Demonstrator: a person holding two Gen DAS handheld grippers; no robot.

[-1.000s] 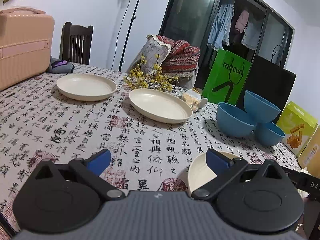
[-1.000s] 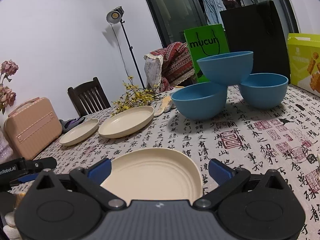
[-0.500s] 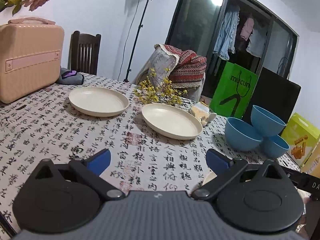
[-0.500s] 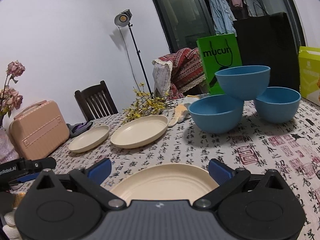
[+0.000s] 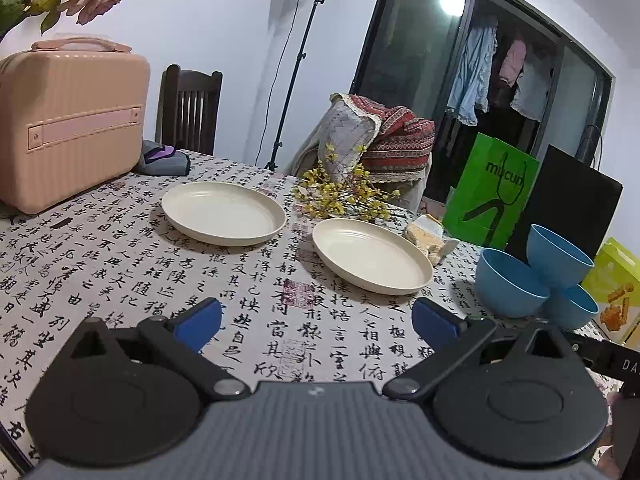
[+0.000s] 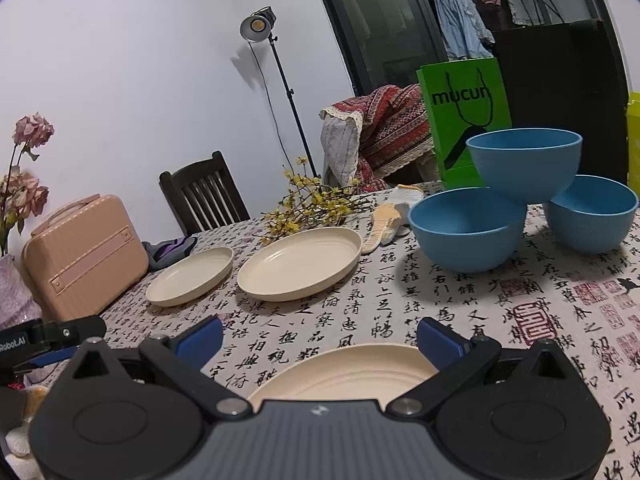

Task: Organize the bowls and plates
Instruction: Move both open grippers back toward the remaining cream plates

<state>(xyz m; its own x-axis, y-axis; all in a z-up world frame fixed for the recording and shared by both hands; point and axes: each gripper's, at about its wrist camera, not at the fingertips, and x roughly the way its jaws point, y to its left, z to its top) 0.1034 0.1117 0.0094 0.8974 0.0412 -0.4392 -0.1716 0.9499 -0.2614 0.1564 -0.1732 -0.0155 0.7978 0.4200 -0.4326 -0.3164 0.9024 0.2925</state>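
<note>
Two cream plates lie on the calligraphy tablecloth: a far plate (image 5: 223, 213) (image 6: 190, 276) and a nearer plate (image 5: 372, 255) (image 6: 300, 263). A third cream plate (image 6: 348, 372) sits just under my right gripper (image 6: 319, 338), which is open above its near rim. Three blue bowls stand at the right: a front bowl (image 5: 510, 283) (image 6: 466, 233), a back bowl (image 5: 574, 307) (image 6: 592, 213), and a top bowl (image 5: 558, 255) (image 6: 524, 164) resting tilted on both. My left gripper (image 5: 316, 320) hangs open over bare cloth, holding nothing.
A pink case (image 5: 68, 120) stands at the far left beside a grey pouch (image 5: 164, 162). Yellow flower sprigs (image 5: 344, 196) and a work glove (image 6: 390, 216) lie behind the plates. A green bag (image 5: 492, 196), a black bag (image 5: 572, 208) and a yellow box (image 5: 612, 296) line the right edge.
Both grippers have drawn back and risen. The third plate has slid out of the left wrist view and sits lower in the right wrist view. Both stay open.
</note>
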